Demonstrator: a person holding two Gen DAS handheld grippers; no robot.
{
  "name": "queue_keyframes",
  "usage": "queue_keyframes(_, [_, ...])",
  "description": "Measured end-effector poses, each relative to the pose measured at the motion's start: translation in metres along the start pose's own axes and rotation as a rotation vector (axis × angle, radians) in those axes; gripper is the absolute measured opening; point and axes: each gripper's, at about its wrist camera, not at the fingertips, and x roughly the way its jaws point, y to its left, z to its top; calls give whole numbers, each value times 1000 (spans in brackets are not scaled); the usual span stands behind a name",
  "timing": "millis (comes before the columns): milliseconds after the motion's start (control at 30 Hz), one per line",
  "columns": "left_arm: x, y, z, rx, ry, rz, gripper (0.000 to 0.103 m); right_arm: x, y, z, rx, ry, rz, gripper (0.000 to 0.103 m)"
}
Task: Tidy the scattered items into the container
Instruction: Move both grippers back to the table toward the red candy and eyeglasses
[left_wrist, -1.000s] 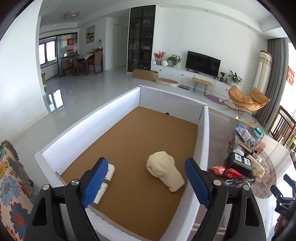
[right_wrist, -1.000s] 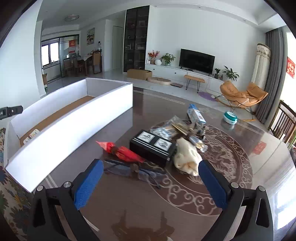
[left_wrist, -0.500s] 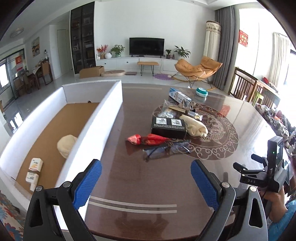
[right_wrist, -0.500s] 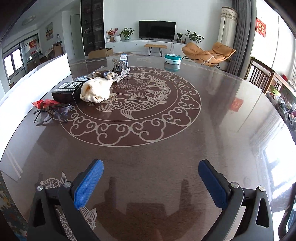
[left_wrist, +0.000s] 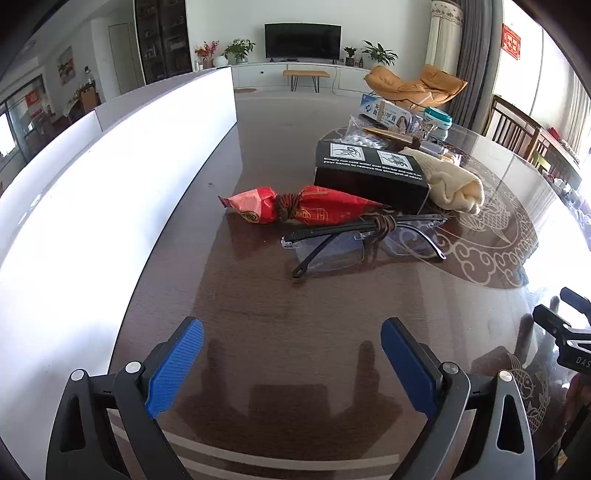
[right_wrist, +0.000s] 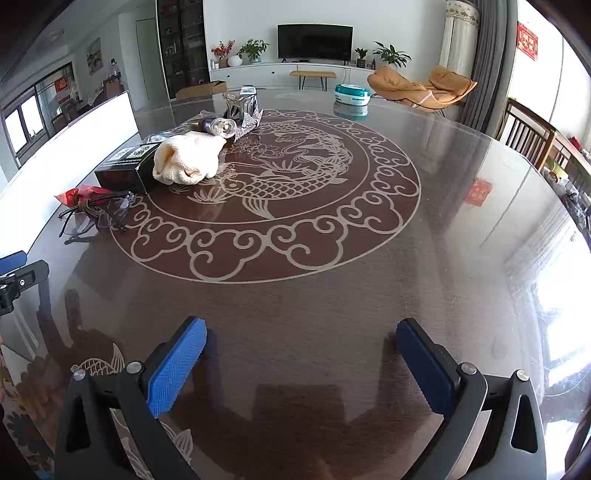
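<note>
My left gripper is open and empty, low over the dark table, short of the scattered items. Ahead of it lie a red packet, clear glasses, a black box and a cream cloth. The white container's outer wall runs along its left. My right gripper is open and empty over bare table, with the same items at the far left: the red packet, the glasses, the black box and the cream cloth.
Further back lie a toothpaste box, a blister pack, a metal tube and a teal round tin. Wooden chairs stand at the table's right edge. The other gripper shows at the right edge.
My left gripper swung from over the container to the table and dropped low near the red packet and glasses. My right gripper swung right, then held over the bare table.
</note>
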Motion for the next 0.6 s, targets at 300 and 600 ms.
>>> queue_keyframes(300, [8,16,2,-230,-6,173,98,-1,1,0,-2,-2,-1,103])
queue_keyframes(600, [24,32,19,-364,3,261,98,-3,-1,-1,11,-9,14,103])
